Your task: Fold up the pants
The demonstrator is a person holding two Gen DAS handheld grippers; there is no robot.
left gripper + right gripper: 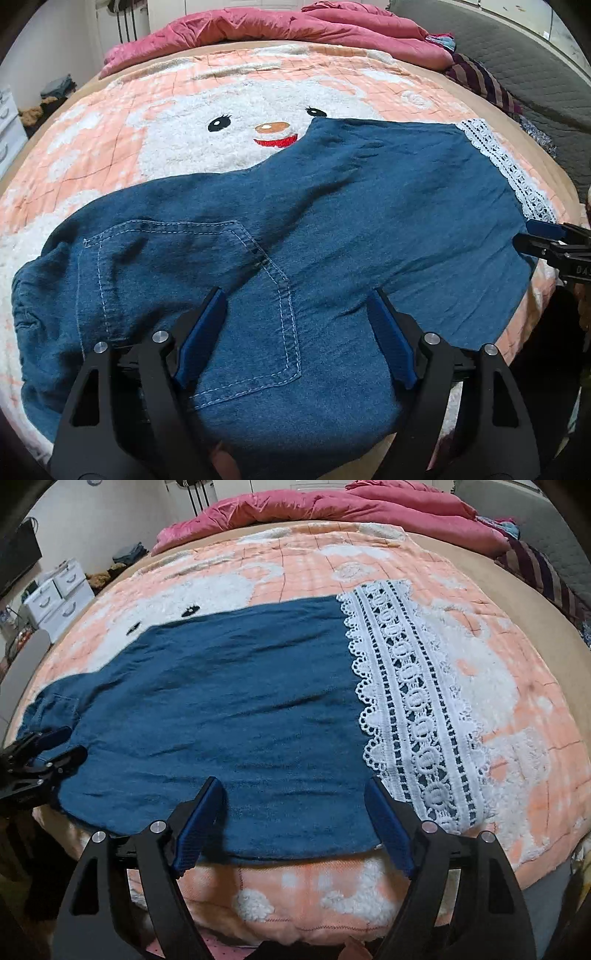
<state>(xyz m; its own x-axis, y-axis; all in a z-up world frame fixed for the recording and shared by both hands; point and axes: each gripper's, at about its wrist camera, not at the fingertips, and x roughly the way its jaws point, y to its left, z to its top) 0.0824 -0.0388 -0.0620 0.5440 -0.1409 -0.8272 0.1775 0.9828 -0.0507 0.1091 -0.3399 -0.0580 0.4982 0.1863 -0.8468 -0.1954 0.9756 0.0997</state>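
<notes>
We see the blue denim pants (332,221) lying flat across the peach and white fleece blanket with a snowman face (221,110), which covers the bed. Their white lace hem band (413,709) lies at the right end, the stitched back pocket (192,295) at the left. Our left tongs (295,321) sit over the pocket end near the front edge; our right tongs (295,812) sit over the leg just left of the lace. Behind the blanket, a crumpled pink quilt (295,26) lies along the far side of the bed.
</notes>
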